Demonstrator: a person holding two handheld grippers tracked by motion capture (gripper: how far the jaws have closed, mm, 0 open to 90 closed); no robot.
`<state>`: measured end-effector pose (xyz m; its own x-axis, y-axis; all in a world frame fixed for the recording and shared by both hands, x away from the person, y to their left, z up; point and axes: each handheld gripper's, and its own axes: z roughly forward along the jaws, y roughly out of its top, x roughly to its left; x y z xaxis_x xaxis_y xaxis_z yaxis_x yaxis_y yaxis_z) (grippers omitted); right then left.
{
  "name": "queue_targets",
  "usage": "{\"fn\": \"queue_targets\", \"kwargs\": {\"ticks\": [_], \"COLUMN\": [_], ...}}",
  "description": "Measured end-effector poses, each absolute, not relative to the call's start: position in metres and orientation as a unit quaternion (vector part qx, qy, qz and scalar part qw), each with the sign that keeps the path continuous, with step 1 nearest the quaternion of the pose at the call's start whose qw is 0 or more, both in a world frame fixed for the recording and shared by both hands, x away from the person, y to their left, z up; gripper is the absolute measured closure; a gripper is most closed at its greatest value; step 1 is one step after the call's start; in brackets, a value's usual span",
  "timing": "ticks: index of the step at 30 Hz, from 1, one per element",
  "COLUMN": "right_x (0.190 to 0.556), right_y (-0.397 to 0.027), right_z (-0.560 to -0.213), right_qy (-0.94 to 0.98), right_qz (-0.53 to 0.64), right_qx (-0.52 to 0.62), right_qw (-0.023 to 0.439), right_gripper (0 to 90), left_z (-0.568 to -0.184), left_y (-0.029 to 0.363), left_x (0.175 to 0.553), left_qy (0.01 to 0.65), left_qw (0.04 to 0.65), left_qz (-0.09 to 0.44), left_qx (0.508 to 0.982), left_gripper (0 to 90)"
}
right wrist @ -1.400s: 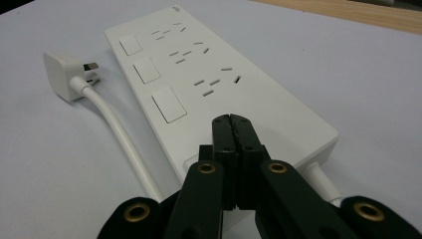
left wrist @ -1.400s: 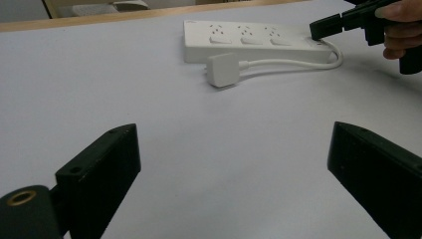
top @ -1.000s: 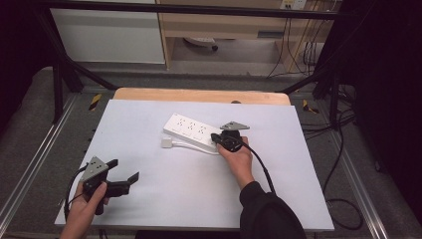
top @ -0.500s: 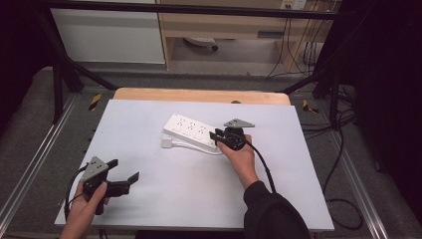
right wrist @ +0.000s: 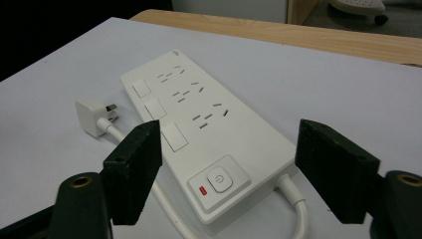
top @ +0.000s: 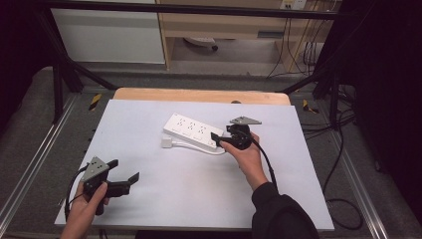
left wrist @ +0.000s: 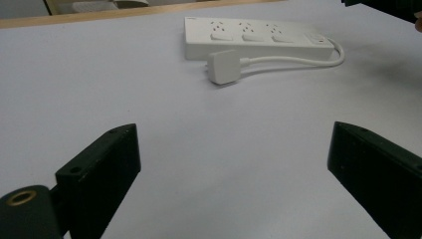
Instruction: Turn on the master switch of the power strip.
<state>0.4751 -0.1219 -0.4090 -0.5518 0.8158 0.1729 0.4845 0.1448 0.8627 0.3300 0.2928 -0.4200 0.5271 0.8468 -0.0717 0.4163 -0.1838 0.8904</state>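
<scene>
White laminate covers the bench [top: 199,199], with a strip of pale wood showing along its far edge. Nearest the person, at the front left corner, the left hand [top: 84,214] holds the left black two-jaw tool [top: 127,174] low over the bare surface; its jaws stand wide apart with nothing between them, and in the left gripper view [left wrist: 234,164] only white bench shows in the gap. Farther in, right of centre, the right hand [top: 246,154] holds the right black two-jaw tool [top: 215,138] at the near right end of a white rectangular plastic power strip [top: 191,130]. In the right gripper view the right tool [right wrist: 229,149] is released, its jaws spread to either side of the strip's [right wrist: 199,129] switch end and clear of it, above a round power button [right wrist: 219,179] and a small red indicator [right wrist: 202,189]. The strip lies flat near the middle of the bench, angled, with three socket groups and three square switches. Its white cord [top: 209,151] leaves the switch end and runs back along the near side to a white plug [top: 166,143] lying just beside the strip's left end. Beyond the bench stand a pale wooden shelf unit [top: 224,25] and black frame bars [top: 64,69].
</scene>
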Motion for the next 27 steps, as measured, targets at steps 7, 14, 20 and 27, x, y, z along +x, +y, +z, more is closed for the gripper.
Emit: {"fn": "queue_targets", "kwargs": {"ticks": [7,14,20,27], "right_x": [0.47,0.465,0.461,0.456], "right_y": [-0.128,-0.134,-0.14,-0.151], "right_z": [-0.399,-0.388,-0.381,-0.369], "right_qy": [0.736,0.73,0.708,0.716], "right_qz": [0.485,0.483,0.484,0.488], "right_qx": [0.441,0.446,0.462,0.449], "right_qw": [0.17,0.185,0.225,0.221], "right_gripper": [10.6,7.9,9.9,8.2], "left_z": [-0.42,-0.421,-0.421,-0.421], "left_y": [0.292,0.293,0.292,0.293], "left_x": [0.33,0.33,0.33,0.33], "left_qy": [0.431,0.433,0.432,0.435], "left_qw": [0.471,0.47,0.469,0.468], "left_qz": [0.227,0.227,0.227,0.227], "left_qx": [0.735,0.735,0.736,0.735], "left_gripper": [6.4,6.4,6.4,6.4]}}
